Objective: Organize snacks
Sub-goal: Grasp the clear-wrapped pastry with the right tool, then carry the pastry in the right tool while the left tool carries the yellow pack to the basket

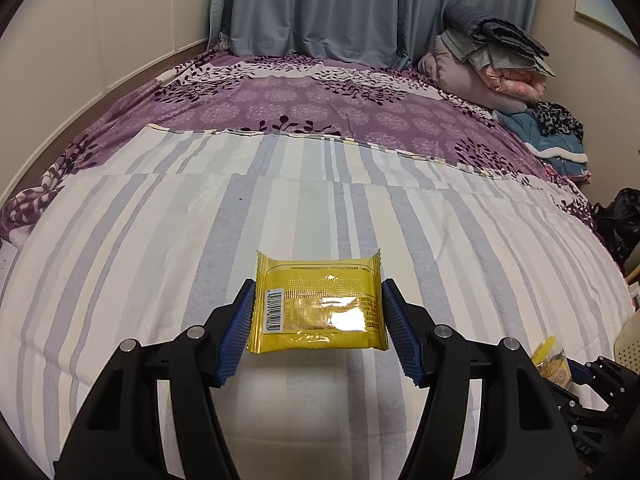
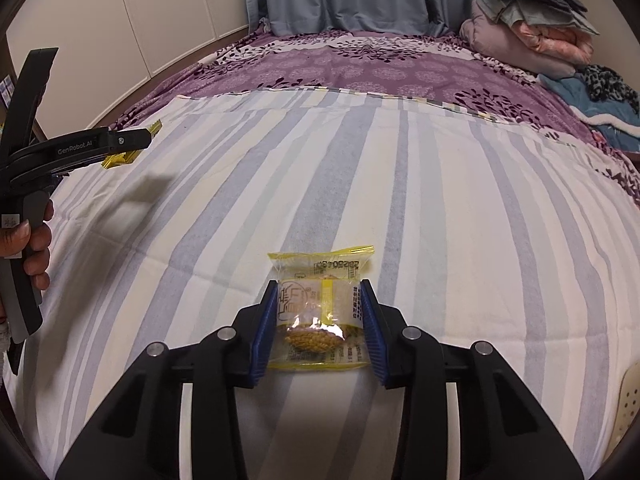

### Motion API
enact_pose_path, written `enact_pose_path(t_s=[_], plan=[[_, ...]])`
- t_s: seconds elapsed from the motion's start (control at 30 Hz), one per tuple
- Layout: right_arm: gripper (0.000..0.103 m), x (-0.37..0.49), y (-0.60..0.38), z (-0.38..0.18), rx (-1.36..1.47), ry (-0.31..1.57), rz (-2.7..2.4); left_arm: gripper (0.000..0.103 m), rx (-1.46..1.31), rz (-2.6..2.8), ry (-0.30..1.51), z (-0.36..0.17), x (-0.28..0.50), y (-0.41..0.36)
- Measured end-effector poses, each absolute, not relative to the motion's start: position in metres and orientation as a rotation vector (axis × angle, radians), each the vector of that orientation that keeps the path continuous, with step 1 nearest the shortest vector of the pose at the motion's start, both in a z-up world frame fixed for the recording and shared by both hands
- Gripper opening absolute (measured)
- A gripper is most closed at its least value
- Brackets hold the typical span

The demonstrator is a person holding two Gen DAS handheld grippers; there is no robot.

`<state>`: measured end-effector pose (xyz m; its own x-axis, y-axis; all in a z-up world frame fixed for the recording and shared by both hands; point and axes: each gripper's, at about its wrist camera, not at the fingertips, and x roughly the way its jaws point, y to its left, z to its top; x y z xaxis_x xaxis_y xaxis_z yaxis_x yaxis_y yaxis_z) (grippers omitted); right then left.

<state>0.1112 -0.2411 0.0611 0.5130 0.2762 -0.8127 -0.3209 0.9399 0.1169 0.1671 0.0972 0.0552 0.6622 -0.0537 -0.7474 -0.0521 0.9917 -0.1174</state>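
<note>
Black gripper arms with blue ribbed pads fill the bottom of both wrist views. Beyond them the striped sheet (image 1: 160,240) covers the near part of the bed, spreading across the middle of each frame, with a purple flowered bedspread (image 1: 304,108) behind it and a grey-blue curtain (image 1: 312,8) along the top. At the upper right a pile of folded bedding (image 1: 492,56) sits against the wall.

At the lower centre of the left wrist view, the left gripper (image 1: 318,312) has its pads pressed to the two sides of a yellow foil packet (image 1: 320,304), barcode side up. In the right wrist view the same gripper shows at the left edge with a person's hand (image 2: 36,248) on its handle, the foil packet lifted clear of the sheet.

At the lower centre of the right wrist view, the right gripper (image 2: 320,320) is closed on a clear snack packet (image 2: 320,312) with yellow edges, a golden biscuit visible inside. Whether this packet rests on the sheet cannot be told.
</note>
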Motion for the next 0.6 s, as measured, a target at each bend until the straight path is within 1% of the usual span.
enact_pose_path(t_s=[0.6], plan=[[0.04,0.05,-0.287,0.116,0.02,0.881,0.329,0.064,-0.127,-0.066,0.799,0.091,0.121,0.065]])
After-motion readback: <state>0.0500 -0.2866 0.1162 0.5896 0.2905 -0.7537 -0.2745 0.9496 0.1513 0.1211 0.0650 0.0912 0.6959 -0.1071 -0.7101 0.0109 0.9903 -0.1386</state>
